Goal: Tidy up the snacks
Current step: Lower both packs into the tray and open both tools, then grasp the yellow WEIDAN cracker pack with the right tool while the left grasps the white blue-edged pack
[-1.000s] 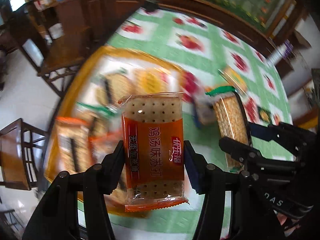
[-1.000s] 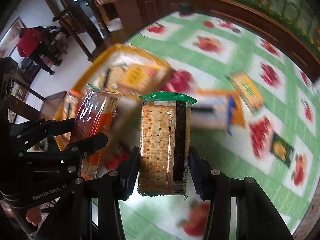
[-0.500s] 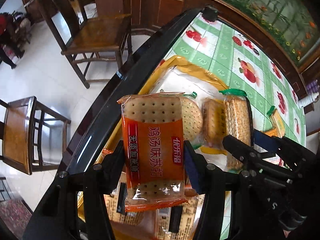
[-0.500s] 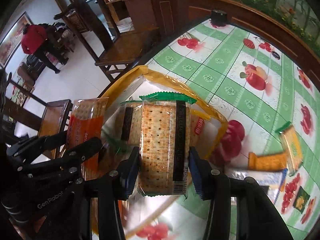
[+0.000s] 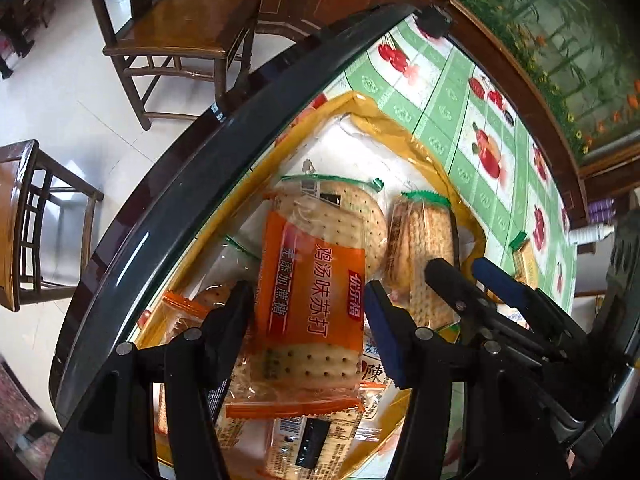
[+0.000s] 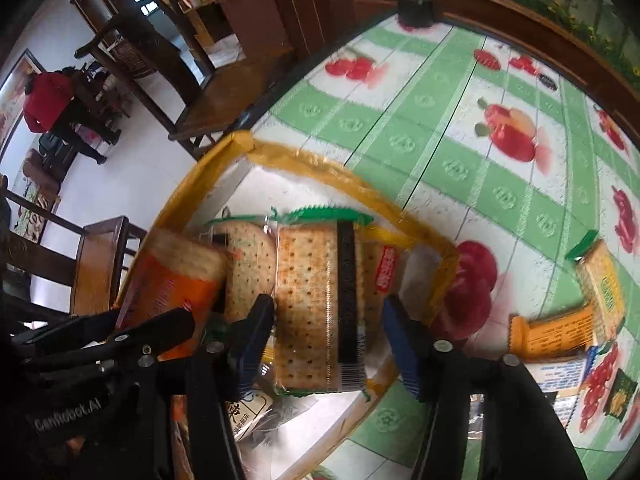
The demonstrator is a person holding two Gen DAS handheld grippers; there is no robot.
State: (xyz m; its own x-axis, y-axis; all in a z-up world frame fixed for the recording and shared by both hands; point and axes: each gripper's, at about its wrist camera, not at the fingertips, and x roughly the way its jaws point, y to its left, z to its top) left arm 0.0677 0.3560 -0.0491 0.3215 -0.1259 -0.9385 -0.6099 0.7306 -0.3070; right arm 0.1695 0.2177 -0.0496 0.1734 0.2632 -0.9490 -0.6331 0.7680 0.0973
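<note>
held both tongs over yellow-rimmed tray (image 6: 404, 216) to drop snacks in. left gripper (image 5: 310, 320) opening, orange soda-cracker packet (image 5: 316, 300) seemingly still pinched. right gripper (image 6: 328, 344) opening, green-topped cracker packet (image 6: 310, 304) loose between jaws.

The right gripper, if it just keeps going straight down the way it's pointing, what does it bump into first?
Probably the green-topped cracker pack between its opening jaws, which stand clear of it. The right gripper points down into the yellow-rimmed box; how far below the pack lies is unclear.
</note>
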